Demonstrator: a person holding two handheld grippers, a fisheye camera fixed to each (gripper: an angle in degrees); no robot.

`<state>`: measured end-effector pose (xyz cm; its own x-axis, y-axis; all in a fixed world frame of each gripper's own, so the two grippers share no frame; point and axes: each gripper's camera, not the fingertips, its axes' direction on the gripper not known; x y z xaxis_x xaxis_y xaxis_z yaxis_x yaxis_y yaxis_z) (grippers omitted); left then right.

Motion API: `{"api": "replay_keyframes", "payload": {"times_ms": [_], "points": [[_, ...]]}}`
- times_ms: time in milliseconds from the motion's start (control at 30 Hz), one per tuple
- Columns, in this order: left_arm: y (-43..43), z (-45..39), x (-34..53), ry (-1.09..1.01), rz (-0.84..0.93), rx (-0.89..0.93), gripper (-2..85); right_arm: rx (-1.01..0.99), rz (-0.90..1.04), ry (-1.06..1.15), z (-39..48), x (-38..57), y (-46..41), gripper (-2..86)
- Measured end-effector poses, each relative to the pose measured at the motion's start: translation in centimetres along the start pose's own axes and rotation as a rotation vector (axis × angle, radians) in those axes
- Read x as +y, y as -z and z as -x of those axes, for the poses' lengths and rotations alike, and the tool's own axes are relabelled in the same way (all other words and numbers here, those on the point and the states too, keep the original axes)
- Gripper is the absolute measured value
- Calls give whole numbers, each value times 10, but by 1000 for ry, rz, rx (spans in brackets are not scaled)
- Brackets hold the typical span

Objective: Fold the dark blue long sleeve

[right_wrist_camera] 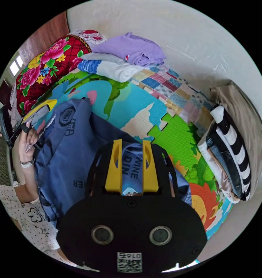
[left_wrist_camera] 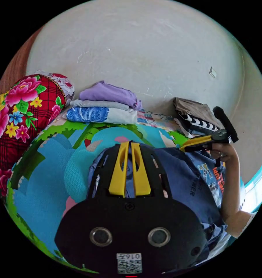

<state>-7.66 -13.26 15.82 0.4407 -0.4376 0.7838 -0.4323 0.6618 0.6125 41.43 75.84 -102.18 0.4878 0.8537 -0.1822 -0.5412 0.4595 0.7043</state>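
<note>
While dark blue long sleeve lies spread on colourful play mat, we see left tool with jaws nearly together, cloth under them, grip unclear. Right tool has jaws slightly apart over shirt's printed part, grip unclear. Folded piles sit far by wall.

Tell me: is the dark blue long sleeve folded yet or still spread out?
Partly folded. The dark blue long sleeve lies bunched and doubled over on the play mat, not a neat flat stack.
</note>
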Motion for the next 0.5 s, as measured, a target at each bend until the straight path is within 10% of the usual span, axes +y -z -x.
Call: {"api": "replay_keyframes", "payload": {"times_ms": [500], "points": [[-40, -22, -114, -236, 207, 58, -2, 35, -151, -6, -39, -18, -8, 6]]}}
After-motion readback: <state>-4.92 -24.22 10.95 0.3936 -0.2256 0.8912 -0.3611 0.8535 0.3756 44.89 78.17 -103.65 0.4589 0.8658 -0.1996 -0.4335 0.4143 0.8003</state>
